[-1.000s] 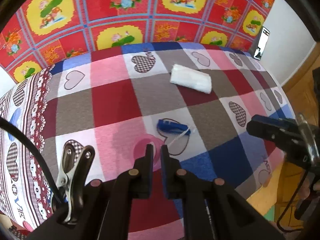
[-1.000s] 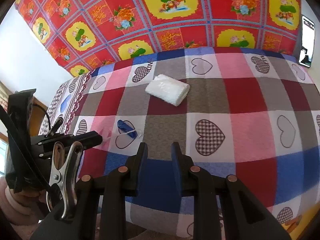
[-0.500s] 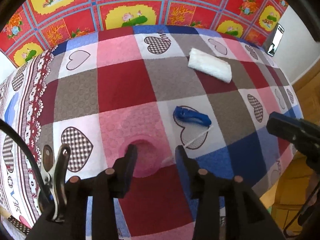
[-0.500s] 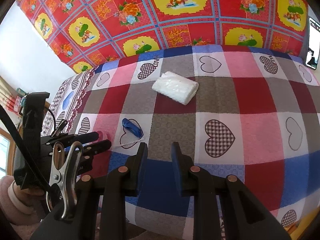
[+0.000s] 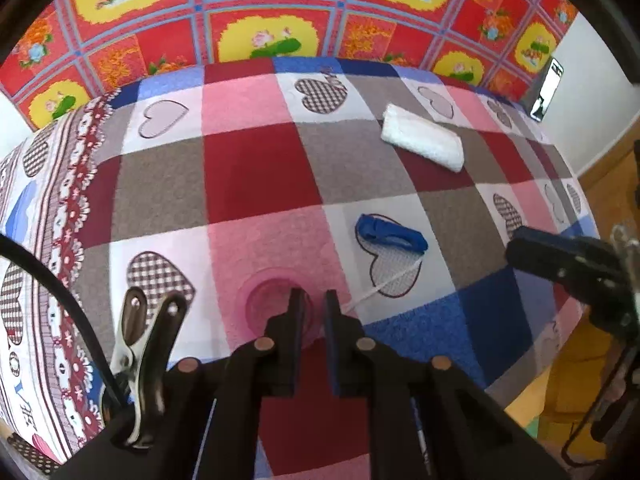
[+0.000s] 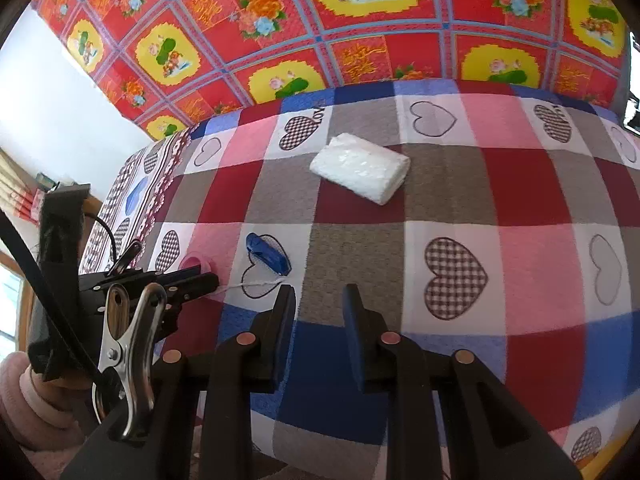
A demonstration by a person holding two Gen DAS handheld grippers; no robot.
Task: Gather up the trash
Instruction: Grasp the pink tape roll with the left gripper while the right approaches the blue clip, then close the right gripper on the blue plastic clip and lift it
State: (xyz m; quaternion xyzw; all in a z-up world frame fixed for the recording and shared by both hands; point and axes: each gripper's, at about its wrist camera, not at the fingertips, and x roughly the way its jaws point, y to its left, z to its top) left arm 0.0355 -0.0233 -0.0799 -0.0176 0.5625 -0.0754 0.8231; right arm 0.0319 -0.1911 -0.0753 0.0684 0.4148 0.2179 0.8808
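Partly hidden behind the left gripper (image 5: 313, 305), whose jaws have just been closing on its rim, a pink cup (image 5: 266, 306) is sitting on the checked heart tablecloth (image 5: 256, 184). Right gripper (image 6: 318, 300) is hovering empty, fingers apart, before the red floral wall covering (image 6: 360, 40).

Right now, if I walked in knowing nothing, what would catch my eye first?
The checked heart-print cloth under a loud red-and-yellow flowered wall covering. On the cloth lie a white packet near the middle and a blue wrapper toward the left. Beside it, the left hand-held gripper pinches a pink cup's rim.
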